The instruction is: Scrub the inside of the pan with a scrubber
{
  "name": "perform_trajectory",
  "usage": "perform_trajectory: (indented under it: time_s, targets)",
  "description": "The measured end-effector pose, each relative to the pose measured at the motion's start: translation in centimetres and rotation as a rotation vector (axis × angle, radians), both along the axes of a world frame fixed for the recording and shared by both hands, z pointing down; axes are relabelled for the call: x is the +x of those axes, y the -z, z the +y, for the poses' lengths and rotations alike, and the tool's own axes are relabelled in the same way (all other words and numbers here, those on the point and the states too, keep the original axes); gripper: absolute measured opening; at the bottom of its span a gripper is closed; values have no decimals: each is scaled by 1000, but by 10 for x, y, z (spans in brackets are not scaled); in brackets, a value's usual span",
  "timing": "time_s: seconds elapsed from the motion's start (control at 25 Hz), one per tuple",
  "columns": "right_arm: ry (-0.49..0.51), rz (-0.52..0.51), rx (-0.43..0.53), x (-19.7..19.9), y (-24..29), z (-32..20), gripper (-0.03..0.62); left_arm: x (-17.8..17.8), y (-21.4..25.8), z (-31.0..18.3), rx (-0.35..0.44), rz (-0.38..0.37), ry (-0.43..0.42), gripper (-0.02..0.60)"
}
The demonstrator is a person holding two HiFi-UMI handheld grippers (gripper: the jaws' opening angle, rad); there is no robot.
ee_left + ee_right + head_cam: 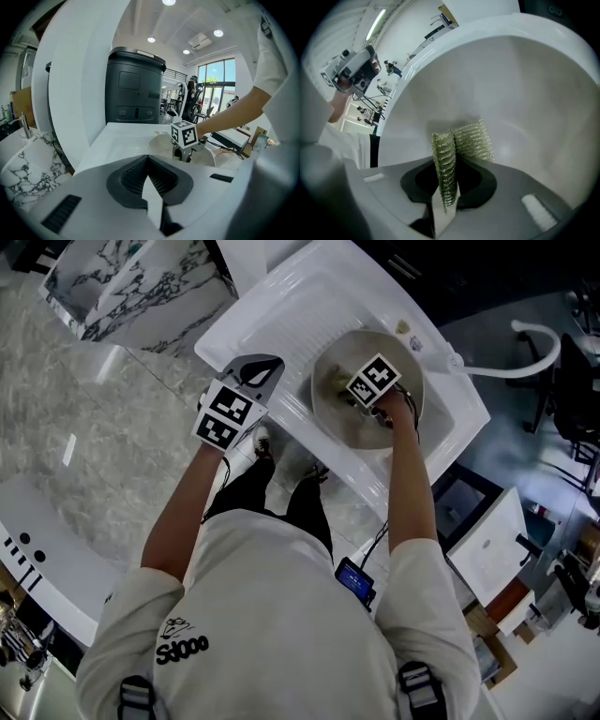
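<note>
I'm mid-scrub: right tongs (446, 190) clenching the scrubber (471, 138), which is seemingly touching the inside wall of the pan (337, 432) sitting in the sink (281, 315). Left tongs (148, 161) pinched together, empty, beside the sink. Next I'm likely needing pressed sweeps across the pan

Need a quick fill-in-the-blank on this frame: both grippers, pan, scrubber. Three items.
1. The right gripper is shut on the ____.
2. The pan sits in a white ____.
3. The left gripper is shut, with ____ between its fingers.

Missing words: scrubber; sink; nothing.
</note>
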State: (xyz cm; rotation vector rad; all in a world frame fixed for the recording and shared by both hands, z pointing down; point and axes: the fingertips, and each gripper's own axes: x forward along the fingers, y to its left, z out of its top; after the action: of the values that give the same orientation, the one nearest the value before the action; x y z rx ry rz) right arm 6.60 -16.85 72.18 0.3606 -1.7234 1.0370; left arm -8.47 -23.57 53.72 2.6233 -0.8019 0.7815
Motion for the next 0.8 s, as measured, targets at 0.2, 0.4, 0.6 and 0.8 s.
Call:
perform_trajectory:
  time_s: [0.2, 0.4, 0.6, 0.8]
  targets:
    - [-102, -157, -66, -26, 7, 10, 77, -3, 6, 4, 10, -5, 3, 6]
    - [-196, -326, -135, -48, 23, 19, 78, -13, 13, 8, 18, -13, 29, 6]
    - [-235, -471, -139, -58, 52, 19, 78, -20, 27, 8, 57, -8, 60, 6]
    - [-254, -648, -31, -70, 97, 10, 78, -15, 41, 12, 73, 18, 80, 6]
